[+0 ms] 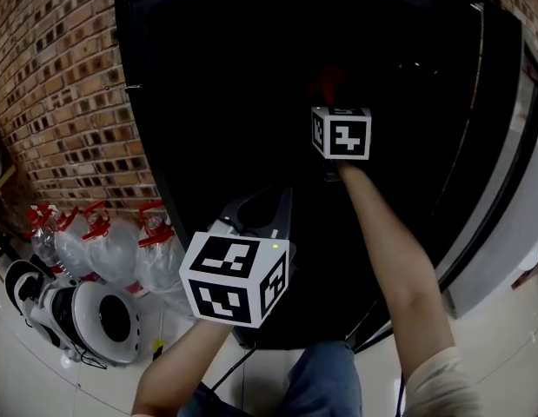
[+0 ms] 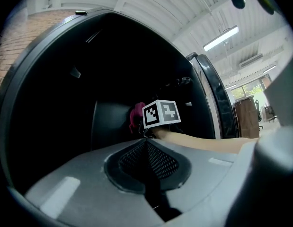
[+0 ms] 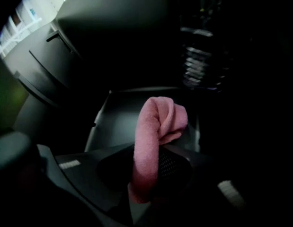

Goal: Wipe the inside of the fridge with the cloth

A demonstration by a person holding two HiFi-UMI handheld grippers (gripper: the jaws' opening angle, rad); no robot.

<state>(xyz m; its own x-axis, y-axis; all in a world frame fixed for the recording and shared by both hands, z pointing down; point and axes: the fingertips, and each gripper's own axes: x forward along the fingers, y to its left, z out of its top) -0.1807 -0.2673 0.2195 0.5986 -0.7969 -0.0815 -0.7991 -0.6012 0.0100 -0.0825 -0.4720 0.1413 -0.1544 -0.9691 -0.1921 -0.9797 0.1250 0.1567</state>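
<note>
- Deep inside the dark fridge [image 1: 208, 76], the right tool [image 3: 153, 174] clamps the pink cloth [image 3: 158, 126]. The cloth's folded end stands up past the jaws toward the back wall. Whether it touches that wall cannot be told.
- A good wipe likely means pressing that folded end flat to the wall and sweeping in overlapping strokes, edge to edge, with a firm grip so the cloth does not slip.
- The right forearm [image 1: 390, 241] stretches straight into the opening. The left tool [image 2: 147, 150], jaws together and empty, hangs back near the fridge's front edge.
</note>
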